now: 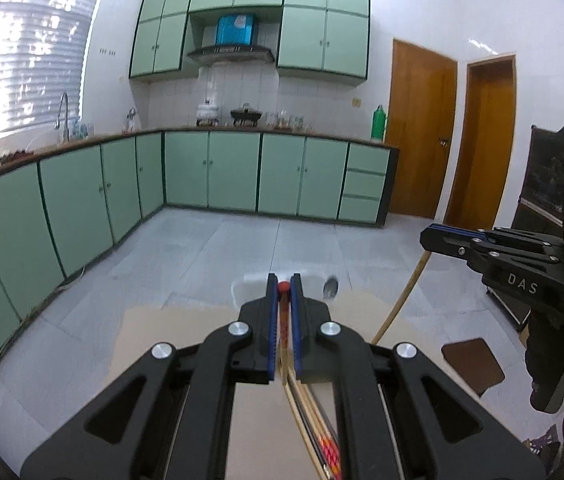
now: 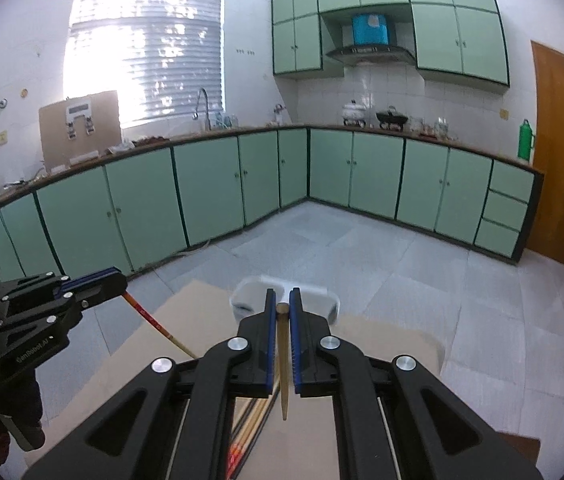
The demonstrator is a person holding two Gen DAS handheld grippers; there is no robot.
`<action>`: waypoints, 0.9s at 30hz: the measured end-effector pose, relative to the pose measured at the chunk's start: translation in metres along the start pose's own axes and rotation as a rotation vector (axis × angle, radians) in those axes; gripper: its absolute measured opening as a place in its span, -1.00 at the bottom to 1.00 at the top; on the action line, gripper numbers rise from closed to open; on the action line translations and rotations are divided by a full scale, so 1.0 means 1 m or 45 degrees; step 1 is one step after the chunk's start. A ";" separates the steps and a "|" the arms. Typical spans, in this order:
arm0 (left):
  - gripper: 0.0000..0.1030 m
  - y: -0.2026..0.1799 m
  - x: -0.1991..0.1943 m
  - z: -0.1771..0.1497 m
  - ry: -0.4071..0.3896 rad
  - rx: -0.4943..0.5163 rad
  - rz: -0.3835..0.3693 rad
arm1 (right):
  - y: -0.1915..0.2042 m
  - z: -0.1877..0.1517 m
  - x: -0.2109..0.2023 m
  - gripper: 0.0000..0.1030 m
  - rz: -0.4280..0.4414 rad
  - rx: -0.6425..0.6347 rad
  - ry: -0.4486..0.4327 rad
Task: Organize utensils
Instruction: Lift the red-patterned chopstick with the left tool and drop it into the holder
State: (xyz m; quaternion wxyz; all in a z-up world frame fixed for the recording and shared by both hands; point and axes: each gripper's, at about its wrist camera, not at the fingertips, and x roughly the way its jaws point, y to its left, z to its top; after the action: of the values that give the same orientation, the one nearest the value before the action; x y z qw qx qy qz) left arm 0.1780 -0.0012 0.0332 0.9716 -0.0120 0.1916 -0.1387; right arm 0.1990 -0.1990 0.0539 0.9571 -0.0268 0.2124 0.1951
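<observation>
Running from the lower middle of the left wrist view up toward the centre, a red-tipped chopstick is seen clamped between the blue pads of the left gripper. Its long axis lies along the fingers, pointing forward and away from the camera, with the round red end just short of the fingertips. The shaft is wooden with a red and orange patterned band, and it passes down below the fingers. In the right wrist view the same chopstick is shown at the left of the frame, slanting down and to the right from the closed left gripper.

Further right in the left wrist view, a plain wooden chopstick is seen hanging from the right gripper, curving down and to the left toward the lower centre of the frame. In the right wrist view this chopstick is held between the pads of the right gripper, its blunt end at the fingertips and its tapered point aimed back toward the camera. It is pale brown and undecorated.

Beneath both grippers, at the bottom centre, a bundle of further chopsticks is seen lying on a beige table. A white compartmented holder is set on the table just beyond the fingertips, with a metal spoon visible at it in the left wrist view.
</observation>
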 end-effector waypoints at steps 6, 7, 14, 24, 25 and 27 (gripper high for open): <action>-0.90 -0.008 0.001 0.051 -0.171 0.050 0.015 | -0.012 0.049 -0.001 -0.88 0.002 0.007 -0.114; -0.90 -0.010 0.004 0.057 -0.187 0.059 0.020 | -0.014 0.056 0.001 -0.88 -0.006 0.006 -0.134; -0.90 -0.020 0.057 0.074 -0.168 0.093 0.035 | -0.027 0.075 0.040 -0.88 -0.060 0.030 -0.161; -0.90 -0.007 0.137 0.045 -0.002 0.087 0.067 | -0.046 0.034 0.111 -0.87 -0.065 0.079 0.027; -0.88 -0.005 0.140 0.042 0.012 0.086 0.068 | -0.047 0.030 0.116 -0.87 -0.062 0.080 0.050; -0.87 0.000 0.145 0.037 0.038 0.078 0.072 | -0.049 0.024 0.121 -0.86 -0.062 0.095 0.070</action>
State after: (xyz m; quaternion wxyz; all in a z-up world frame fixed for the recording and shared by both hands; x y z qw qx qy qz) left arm 0.3211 -0.0417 0.0135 0.9720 0.0254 0.2021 -0.1171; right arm 0.3278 -0.1976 0.0236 0.9558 -0.0016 0.2449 0.1629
